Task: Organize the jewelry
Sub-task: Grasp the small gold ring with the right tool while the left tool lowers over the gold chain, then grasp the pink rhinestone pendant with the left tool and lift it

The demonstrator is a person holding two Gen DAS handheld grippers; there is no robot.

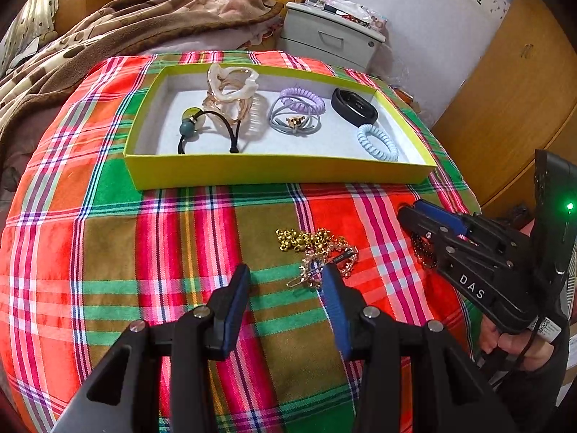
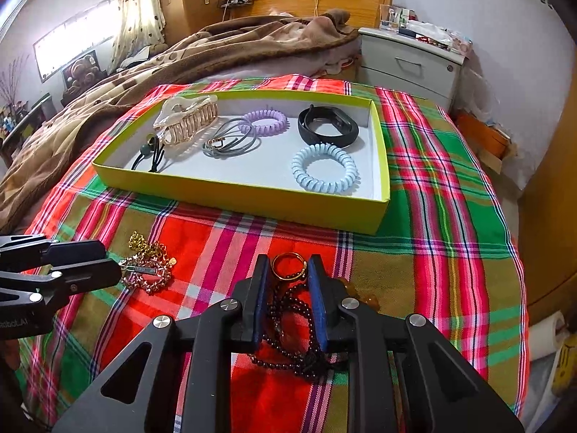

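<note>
A yellow-green tray [image 1: 274, 172] [image 2: 230, 198] lies on the plaid cloth and holds a claw hair clip [image 1: 230, 90], a black hair tie with beads [image 1: 202, 126], a purple coil tie [image 1: 301, 95], a grey tie [image 1: 294, 122], a black band [image 1: 353, 106] and a blue coil tie [image 1: 377, 142] [image 2: 324, 167]. A pile of gold chains [image 1: 317, 252] [image 2: 149, 267] lies in front of it. My left gripper [image 1: 286, 281] is open just before the pile. My right gripper [image 2: 288, 270] is open around a gold ring [image 2: 286, 267] and dark beads [image 2: 292, 328].
The plaid cloth [image 1: 108, 252] covers a rounded surface. A brown blanket [image 1: 108, 29] lies on the bed behind it. A white nightstand [image 1: 331, 36] stands at the back right, a wooden wardrobe [image 1: 505, 90] at the right.
</note>
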